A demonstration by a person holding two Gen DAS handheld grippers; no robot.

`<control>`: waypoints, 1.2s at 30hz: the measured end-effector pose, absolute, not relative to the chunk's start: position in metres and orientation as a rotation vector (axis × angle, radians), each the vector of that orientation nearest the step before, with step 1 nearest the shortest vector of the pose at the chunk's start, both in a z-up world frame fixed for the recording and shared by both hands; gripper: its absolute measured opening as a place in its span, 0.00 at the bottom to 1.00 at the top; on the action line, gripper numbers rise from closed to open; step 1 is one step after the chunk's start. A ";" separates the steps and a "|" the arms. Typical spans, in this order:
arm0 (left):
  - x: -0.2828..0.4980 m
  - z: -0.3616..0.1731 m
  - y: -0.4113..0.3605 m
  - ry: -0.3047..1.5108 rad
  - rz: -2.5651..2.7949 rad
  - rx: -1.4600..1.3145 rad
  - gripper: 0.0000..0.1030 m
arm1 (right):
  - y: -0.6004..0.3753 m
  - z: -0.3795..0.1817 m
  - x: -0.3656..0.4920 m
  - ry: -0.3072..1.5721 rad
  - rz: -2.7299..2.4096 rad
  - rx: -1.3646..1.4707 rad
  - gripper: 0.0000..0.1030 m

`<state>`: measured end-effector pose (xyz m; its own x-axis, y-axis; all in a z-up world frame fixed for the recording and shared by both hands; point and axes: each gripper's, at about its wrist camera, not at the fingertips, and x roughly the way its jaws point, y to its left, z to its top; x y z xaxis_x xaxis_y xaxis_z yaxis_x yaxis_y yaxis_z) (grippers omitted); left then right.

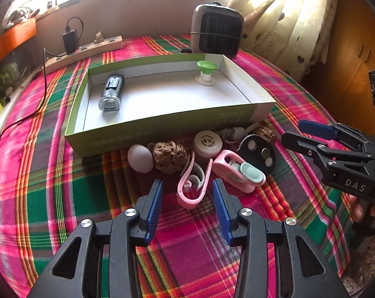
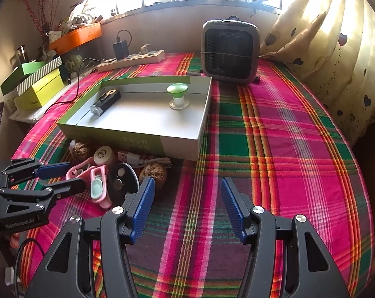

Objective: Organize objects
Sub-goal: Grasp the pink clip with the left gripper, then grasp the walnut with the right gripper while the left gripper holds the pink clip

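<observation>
A shallow green-and-white box (image 1: 162,126) (image 2: 138,134) holds a black bike light (image 1: 111,92) (image 2: 105,101) and a green-topped spool (image 1: 206,70) (image 2: 177,95). In front of it lie a white egg (image 1: 140,158), a brown woven ball (image 1: 169,156), a round white case (image 1: 207,142), a pink clip (image 1: 193,186), a pink-and-mint holder (image 1: 239,171) (image 2: 99,186), a black disc (image 1: 258,154) (image 2: 121,177) and a second woven ball (image 2: 154,173). My left gripper (image 1: 187,187) is open, its fingers on either side of the pink clip's near end. My right gripper (image 2: 187,186) is open and empty over bare cloth.
A plaid cloth (image 2: 274,149) covers the table. A grey heater (image 1: 217,33) (image 2: 231,52) stands behind the box. A power strip with a charger (image 1: 88,47) (image 2: 131,58) lies at the back left. A white USB cable (image 2: 142,159) lies by the box. Boxes (image 2: 38,84) are stacked at left.
</observation>
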<state>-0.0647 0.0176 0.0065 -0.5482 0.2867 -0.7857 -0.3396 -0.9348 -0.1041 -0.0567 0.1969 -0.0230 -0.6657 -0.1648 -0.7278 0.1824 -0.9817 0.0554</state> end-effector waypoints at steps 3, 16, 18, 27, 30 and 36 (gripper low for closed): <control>-0.067 0.006 0.021 0.105 2.494 -1.246 0.38 | 0.197 -0.024 -0.058 0.034 -2.701 1.179 0.55; -0.067 0.005 0.023 0.132 2.534 -1.243 0.27 | 0.194 -0.027 -0.062 0.026 -2.679 1.194 0.55; -0.066 0.005 0.020 0.128 2.538 -1.245 0.25 | 0.193 -0.028 -0.063 0.031 -2.671 1.199 0.55; -0.061 0.006 0.009 0.089 2.549 -1.254 0.23 | 0.182 -0.029 -0.067 0.053 -2.643 1.194 0.55; -0.061 0.006 0.006 0.079 2.559 -1.258 0.23 | 0.178 -0.030 -0.069 0.065 -2.631 1.194 0.55; -0.061 0.005 -0.003 0.057 2.580 -1.270 0.23 | 0.172 -0.036 -0.077 0.077 -2.624 1.225 0.55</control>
